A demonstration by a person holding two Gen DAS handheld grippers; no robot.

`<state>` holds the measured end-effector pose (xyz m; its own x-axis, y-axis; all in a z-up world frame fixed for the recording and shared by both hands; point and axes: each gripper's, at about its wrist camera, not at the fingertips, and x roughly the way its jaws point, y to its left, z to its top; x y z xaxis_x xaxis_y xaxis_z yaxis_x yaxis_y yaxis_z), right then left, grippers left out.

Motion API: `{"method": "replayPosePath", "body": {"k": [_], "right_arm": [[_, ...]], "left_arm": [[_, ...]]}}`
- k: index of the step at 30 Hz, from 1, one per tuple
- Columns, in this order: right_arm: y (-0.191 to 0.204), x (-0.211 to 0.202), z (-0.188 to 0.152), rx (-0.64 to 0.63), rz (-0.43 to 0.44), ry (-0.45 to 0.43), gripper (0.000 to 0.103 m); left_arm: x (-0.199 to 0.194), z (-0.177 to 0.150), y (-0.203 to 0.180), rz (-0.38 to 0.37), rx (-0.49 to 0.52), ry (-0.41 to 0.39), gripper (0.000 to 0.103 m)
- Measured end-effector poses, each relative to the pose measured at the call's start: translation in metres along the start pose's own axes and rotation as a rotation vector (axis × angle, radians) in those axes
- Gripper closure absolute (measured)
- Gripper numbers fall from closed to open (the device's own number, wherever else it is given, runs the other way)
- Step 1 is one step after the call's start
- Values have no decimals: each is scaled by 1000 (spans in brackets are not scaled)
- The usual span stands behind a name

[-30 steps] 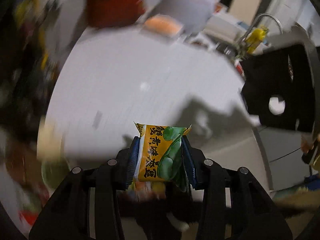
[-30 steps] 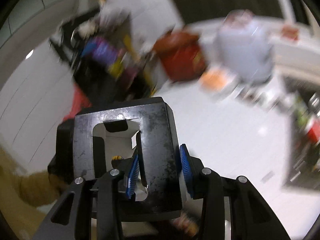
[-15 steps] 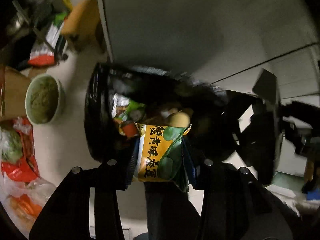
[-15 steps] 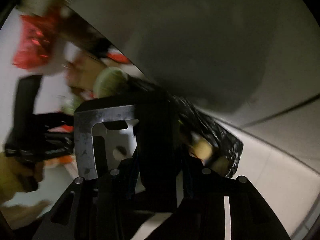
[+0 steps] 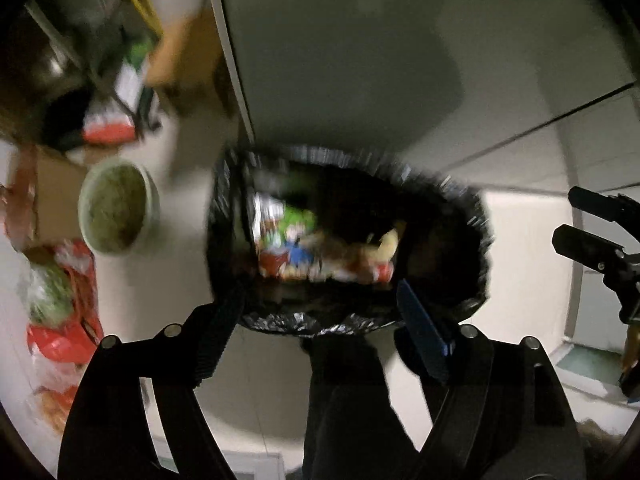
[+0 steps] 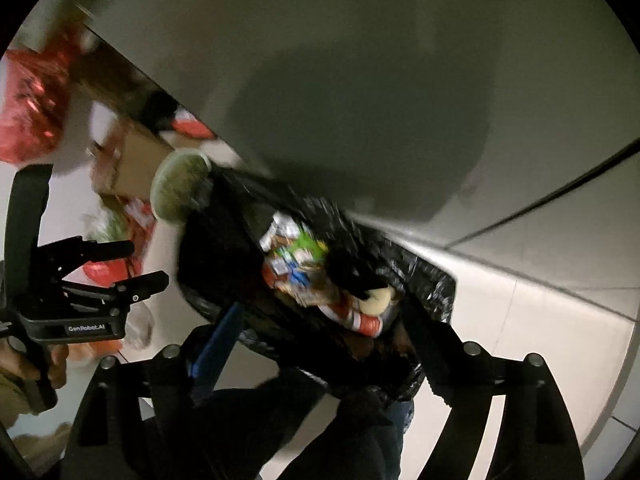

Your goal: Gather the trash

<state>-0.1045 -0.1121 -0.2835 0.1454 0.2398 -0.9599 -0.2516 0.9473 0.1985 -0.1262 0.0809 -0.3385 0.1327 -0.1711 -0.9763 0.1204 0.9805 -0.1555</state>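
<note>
Left gripper (image 5: 320, 324): points down over the bin, jaws opening, nothing between the fingers (the snack packets sit well below them). From the right wrist view the same gripper (image 6: 138, 264) shows at the left edge, held in a hand (image 6: 40, 364), fingers apart.

Right gripper (image 6: 324, 344): also points down over the bin, jaws opening wide; the pads press on nothing. A dark flat piece lies across the bin's mouth just beyond the fingers, too blurred to name. In the left wrist view the right gripper (image 5: 576, 220) shows at the right edge, fingers apart.

Bin (image 5: 472, 216): on the pale floor against a grey cabinet (image 5: 360, 60), lined with a black bag whose rim is rumpled.

Trash (image 5: 320, 248): inside the bin, a heap of coloured wrappers, green, blue, red and white, with a yellowish lump at one side (blurred, so I cannot read any label).

Bowl (image 5: 116, 208): white, with greenish stuff in it, on the floor just beside the bin.

Red bags (image 5: 64, 320): near the bowl, on the floor, with a cardboard box (image 6: 136, 160) beside them.

Person: dark trouser leg (image 5: 348, 400) shows under the left gripper.
</note>
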Motion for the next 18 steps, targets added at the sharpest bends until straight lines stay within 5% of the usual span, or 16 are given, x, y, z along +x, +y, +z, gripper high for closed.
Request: {"method": "replayPosePath", "body": {"k": [8, 11, 14, 18], "right_arm": [[23, -204, 30, 48, 2, -425, 6], [20, -268, 48, 77, -20, -584, 5], [13, -311, 63, 88, -36, -680, 5], [5, -365, 73, 103, -90, -833, 5]], "left_arm": [[-188, 50, -30, 34, -36, -377, 26], [-244, 80, -48, 103, -38, -508, 15], [-296, 101, -70, 177, -56, -656, 14], [-348, 126, -100, 156, -76, -753, 14]]}}
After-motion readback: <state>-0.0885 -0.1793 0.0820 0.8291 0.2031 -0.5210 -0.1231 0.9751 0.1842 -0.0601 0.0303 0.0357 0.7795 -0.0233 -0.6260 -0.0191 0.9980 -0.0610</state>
